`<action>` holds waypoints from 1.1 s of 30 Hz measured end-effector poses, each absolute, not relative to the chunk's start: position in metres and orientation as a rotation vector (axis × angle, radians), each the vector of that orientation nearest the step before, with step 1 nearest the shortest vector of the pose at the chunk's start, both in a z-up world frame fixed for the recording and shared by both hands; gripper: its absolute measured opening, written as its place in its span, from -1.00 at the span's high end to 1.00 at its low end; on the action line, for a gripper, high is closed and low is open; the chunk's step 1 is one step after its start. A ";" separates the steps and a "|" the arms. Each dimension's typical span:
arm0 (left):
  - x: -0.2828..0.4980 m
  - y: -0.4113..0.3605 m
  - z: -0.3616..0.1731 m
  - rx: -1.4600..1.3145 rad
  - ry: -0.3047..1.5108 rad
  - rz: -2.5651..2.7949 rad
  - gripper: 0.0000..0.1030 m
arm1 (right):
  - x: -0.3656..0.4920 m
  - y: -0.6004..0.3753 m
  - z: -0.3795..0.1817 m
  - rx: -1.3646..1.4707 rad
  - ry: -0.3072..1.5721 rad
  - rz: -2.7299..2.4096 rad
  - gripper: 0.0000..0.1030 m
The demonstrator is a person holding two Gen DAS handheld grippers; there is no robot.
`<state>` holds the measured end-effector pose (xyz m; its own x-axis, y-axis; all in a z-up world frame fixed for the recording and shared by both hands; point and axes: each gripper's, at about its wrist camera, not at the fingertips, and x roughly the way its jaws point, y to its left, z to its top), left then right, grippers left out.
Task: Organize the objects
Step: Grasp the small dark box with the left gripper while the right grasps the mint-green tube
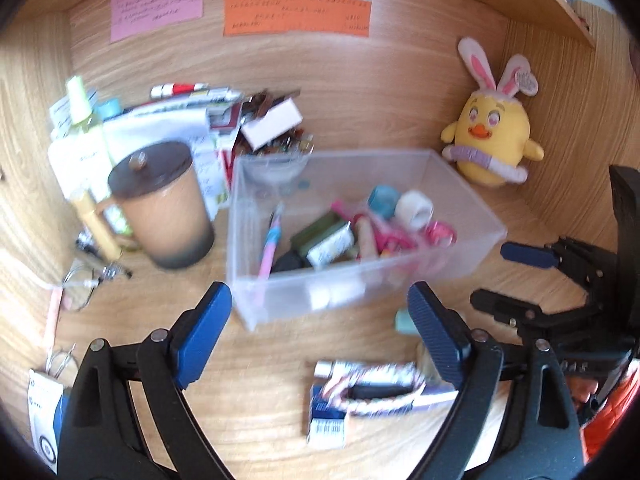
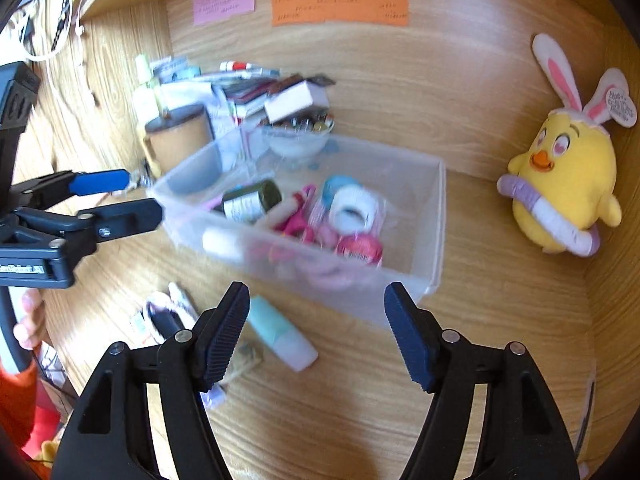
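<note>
Both tools wide and empty, left tool (image 1: pixel 320 320) and right tool (image 2: pixel 316 328) just short of the clear bin (image 1: pixel 460 248) of small items on the counter (image 1: pixel 260 400).

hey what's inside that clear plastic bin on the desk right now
Inside the clear plastic bin: a pink-and-blue pen, a dark green labelled roll, pink scissors, and blue, white and pink tape rolls. Whatever lies beneath that pile is covered.

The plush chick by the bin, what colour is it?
Yellow plush chick, with pink and white rabbit ears; the right wrist view shows it best.
</note>
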<state>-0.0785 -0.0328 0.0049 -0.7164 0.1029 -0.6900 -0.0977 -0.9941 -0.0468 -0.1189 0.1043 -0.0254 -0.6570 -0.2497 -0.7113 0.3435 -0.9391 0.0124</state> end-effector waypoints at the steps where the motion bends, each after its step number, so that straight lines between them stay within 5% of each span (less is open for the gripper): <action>1: -0.075 -0.035 0.001 -1.150 -0.005 2.811 -0.75 | -0.119 0.104 -0.032 1.105 0.186 -2.578 -0.29; 25: -0.031 -0.034 -0.071 -1.421 0.120 2.650 -0.73 | -0.143 0.086 -0.076 1.296 0.267 -2.404 0.54; 33: -0.037 -0.039 -0.075 -1.391 0.088 2.679 -0.03 | -0.128 0.111 -0.075 1.318 0.176 -2.443 0.55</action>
